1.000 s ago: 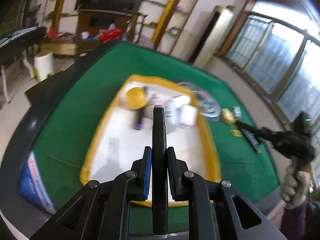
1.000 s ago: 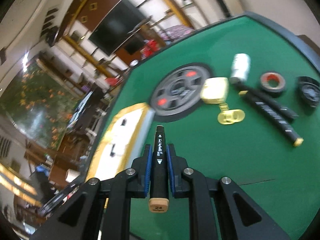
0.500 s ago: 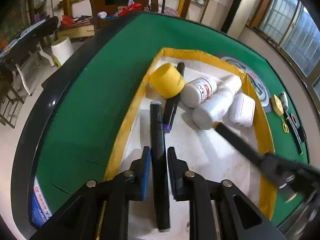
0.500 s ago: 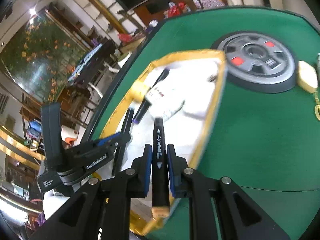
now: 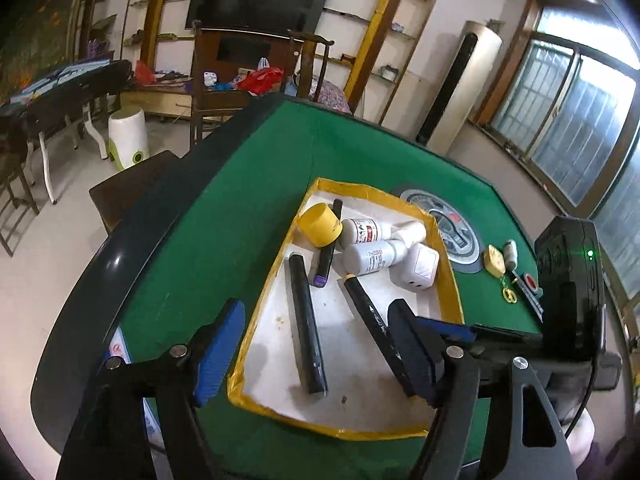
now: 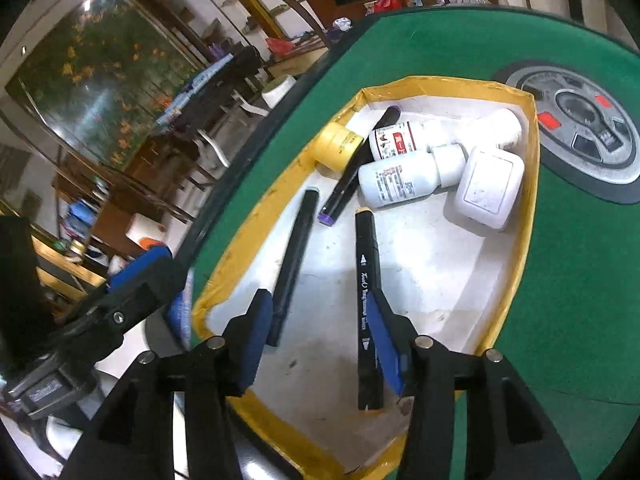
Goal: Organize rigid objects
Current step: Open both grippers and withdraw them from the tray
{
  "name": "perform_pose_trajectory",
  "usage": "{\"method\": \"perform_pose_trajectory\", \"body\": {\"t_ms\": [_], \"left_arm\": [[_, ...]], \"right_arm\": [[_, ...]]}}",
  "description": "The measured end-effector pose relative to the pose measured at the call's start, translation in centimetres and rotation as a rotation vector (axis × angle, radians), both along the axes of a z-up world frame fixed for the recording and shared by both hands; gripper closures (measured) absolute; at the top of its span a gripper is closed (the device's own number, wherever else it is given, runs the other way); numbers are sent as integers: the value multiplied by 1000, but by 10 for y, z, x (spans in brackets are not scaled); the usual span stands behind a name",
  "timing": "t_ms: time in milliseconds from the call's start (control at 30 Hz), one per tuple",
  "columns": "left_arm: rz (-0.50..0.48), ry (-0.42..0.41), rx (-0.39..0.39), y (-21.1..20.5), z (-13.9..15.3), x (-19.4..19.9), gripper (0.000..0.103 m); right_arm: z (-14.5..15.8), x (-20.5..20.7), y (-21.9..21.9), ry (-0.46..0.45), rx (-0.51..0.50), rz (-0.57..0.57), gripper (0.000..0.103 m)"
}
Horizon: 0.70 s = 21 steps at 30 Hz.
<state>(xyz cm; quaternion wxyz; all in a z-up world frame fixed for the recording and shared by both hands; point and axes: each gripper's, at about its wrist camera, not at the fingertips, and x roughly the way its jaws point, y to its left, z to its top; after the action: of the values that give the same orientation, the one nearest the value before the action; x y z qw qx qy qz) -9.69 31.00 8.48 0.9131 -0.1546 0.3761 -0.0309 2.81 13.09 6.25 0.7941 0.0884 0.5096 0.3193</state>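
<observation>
Both grippers hang over the near end of the tray (image 5: 448, 280), a shallow white box with a yellow rim, set on the green table (image 5: 240, 208).

Left gripper (image 5: 316, 344): jaws opening, pads spread wide and touching nothing. A plain black marker (image 5: 306, 324) lies flat on the tray floor below the gap, clear of both pads.

Right gripper (image 6: 318, 336): jaws opening. A black marker with white lettering (image 6: 366, 300) lies on the tray floor; its side is against or just beside the right-hand pad, and the other pad stands well apart from it. It is not pinched.

Farther in, a third black marker with a purple end (image 6: 352, 168) lies tilted beside a yellow cap (image 6: 338, 146). Next to these lie two white bottles (image 6: 400, 178) and a white square case (image 6: 488, 188), crowded at the far end of the tray.

Beyond the tray, a round grey disc (image 6: 580, 128) is set into the table.
</observation>
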Motion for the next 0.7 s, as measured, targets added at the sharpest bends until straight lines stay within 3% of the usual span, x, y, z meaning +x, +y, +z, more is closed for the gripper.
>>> {"method": "perform_pose_trajectory", "body": {"t_ms": [133, 267, 333, 367, 400, 433, 467, 567, 700], "left_arm": [[-19, -33, 11, -17, 8, -9, 26], [-44, -125, 69, -46, 26, -25, 25], [-69, -170, 88, -64, 32, -33, 23], [-98, -198, 92, -77, 36, -38, 21], [-120, -212, 92, -86, 38, -42, 20], [-147, -220, 86, -95, 39, -45, 18], [-174, -219, 75, -105, 39, -46, 16], [-249, -196, 33, -132, 31, -49, 15], [-331, -139, 32, -164, 14, -49, 15]], "right_arm": [[22, -3, -34, -45, 42, -76, 54], [65, -23, -84, -285, -69, -215, 49], [87, -39, -115, -472, -197, -362, 29], [95, -45, -127, -552, -238, -431, 10], [101, -52, -147, -647, -278, -524, 0], [103, -56, -162, -693, -290, -579, 0], [102, -53, -185, -689, -307, -632, 0], [82, -17, -245, -415, -281, -615, 0], [48, 1, -297, -297, -339, -669, 4]]}}
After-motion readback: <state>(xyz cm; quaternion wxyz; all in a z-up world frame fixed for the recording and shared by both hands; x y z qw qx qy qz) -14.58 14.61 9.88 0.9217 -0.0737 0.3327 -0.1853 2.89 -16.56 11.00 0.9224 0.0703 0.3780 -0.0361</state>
